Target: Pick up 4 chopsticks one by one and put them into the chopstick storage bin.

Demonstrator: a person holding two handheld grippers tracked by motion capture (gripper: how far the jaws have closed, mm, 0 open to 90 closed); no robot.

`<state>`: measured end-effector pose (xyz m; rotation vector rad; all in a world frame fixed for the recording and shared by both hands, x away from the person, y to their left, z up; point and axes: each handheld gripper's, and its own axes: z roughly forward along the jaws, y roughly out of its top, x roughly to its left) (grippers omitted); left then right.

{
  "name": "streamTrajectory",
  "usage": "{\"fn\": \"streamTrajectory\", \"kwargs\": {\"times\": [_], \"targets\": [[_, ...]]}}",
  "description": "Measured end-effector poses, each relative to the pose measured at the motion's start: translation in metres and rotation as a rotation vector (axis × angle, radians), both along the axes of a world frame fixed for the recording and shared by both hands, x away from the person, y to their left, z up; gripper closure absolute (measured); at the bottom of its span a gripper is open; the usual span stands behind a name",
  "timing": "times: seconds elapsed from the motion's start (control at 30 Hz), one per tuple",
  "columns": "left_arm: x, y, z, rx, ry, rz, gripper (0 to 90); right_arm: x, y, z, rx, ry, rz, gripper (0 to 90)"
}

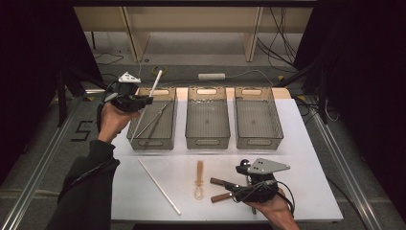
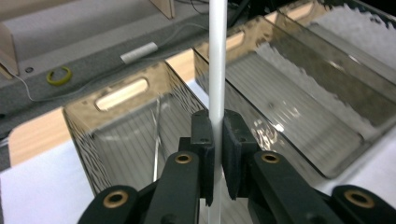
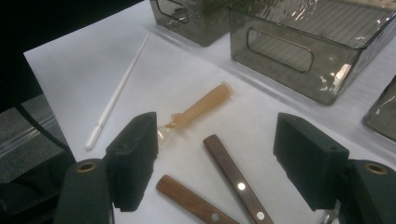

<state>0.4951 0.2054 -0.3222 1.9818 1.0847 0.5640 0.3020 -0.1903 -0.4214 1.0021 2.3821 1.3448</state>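
Note:
My left gripper (image 1: 136, 100) is raised over the left smoky bin (image 1: 152, 143) and is shut on a long white stick (image 1: 154, 86), which slants down into that bin. In the left gripper view the white stick (image 2: 218, 70) stands upright, pinched between the pads (image 2: 205, 140). My right gripper (image 1: 234, 189) rests low at the table's front with its jaws spread wide. Two wooden handles (image 3: 231, 172) lie on the table between the jaws, untouched by the pads (image 3: 135, 154). An amber plastic spoon (image 1: 199, 179) lies just left of the wooden handles (image 1: 218, 181).
Three smoky plastic bins stand in a row at the back; the middle bin (image 1: 207, 143) and right bin (image 1: 257, 143) look empty. Thin metal rods (image 1: 155, 117) lie in the left one. A second white stick (image 1: 160, 187) lies at the front left.

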Motion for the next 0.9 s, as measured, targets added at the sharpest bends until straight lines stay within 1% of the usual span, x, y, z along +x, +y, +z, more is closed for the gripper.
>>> {"fn": "streamTrajectory", "kwargs": {"times": [0.03,0.13,0.17,0.2,0.37,0.47,0.57,0.6,0.73,0.77,0.8,0.87,0.9], "targets": [[0.002,0.000,0.001,0.006,-0.008,0.006,83.5,0.000,0.000,0.000,0.003,0.000,-0.003,31.7],[0.008,0.000,0.005,0.004,-0.029,0.021,83.5,-0.001,0.000,0.000,0.002,0.000,-0.001,31.7],[0.010,0.000,0.005,0.011,-0.036,0.030,83.5,-0.001,0.000,0.000,0.002,0.001,-0.001,31.7],[0.012,0.000,0.005,0.014,-0.035,0.035,83.6,-0.001,0.000,-0.001,0.002,0.000,-0.001,31.8],[0.020,0.000,0.001,0.002,-0.050,0.048,83.6,-0.001,0.001,-0.001,0.000,-0.001,0.004,31.8],[0.025,-0.001,-0.002,0.006,-0.048,0.050,83.5,-0.001,0.002,-0.002,-0.005,-0.001,0.007,31.8],[0.029,0.000,-0.007,-0.008,-0.044,0.056,83.5,-0.001,0.002,-0.002,-0.008,0.002,0.010,31.7],[0.031,0.000,-0.009,-0.009,-0.047,0.058,83.5,-0.001,0.002,-0.002,-0.007,0.002,0.009,31.8],[0.034,-0.001,-0.018,-0.016,-0.032,0.064,83.5,-0.001,0.002,-0.002,-0.005,0.003,0.011,31.8],[0.035,-0.001,-0.021,-0.011,-0.031,0.063,83.5,-0.002,0.003,-0.002,-0.003,0.005,0.011,31.8],[0.035,-0.001,-0.024,-0.010,-0.031,0.068,83.5,-0.002,0.003,-0.002,-0.006,0.004,0.014,31.8],[0.036,0.000,-0.030,-0.022,-0.020,0.074,83.5,-0.003,0.004,-0.002,-0.003,0.004,0.018,31.8],[0.036,0.000,-0.034,-0.018,-0.018,0.074,83.4,-0.003,0.004,-0.001,-0.003,0.005,0.020,31.8]]}}
